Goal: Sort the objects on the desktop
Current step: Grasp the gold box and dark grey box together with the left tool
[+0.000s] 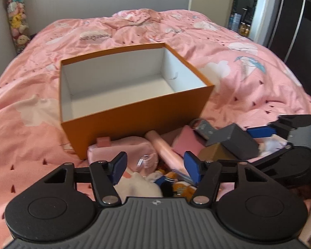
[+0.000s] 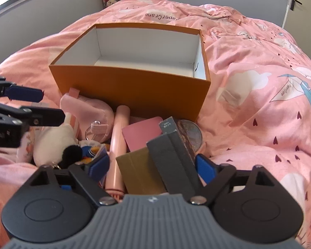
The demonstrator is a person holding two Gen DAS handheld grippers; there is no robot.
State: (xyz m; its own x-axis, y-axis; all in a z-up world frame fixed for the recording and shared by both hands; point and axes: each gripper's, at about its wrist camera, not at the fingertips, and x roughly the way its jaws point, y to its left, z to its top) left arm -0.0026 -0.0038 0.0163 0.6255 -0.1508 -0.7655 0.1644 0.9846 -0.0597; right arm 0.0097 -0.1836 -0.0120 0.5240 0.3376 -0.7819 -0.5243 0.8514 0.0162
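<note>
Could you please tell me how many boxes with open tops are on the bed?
1: the orange box stands on the pink bedspread, just behind the pile of small items; others may be hidden.

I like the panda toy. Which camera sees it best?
The right wrist view: the panda plush shows its white body and black ear. The left wrist view catches only a white bit behind the left gripper.

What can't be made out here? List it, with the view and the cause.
- Small orange and blue items, left wrist view: half hidden behind the left gripper and blurred.
- Round silver thing, right wrist view: mostly covered by the grey box.
- Front of the box's floor, both views: hidden by its near wall.
- Print on the grey box: too small to read.
</note>
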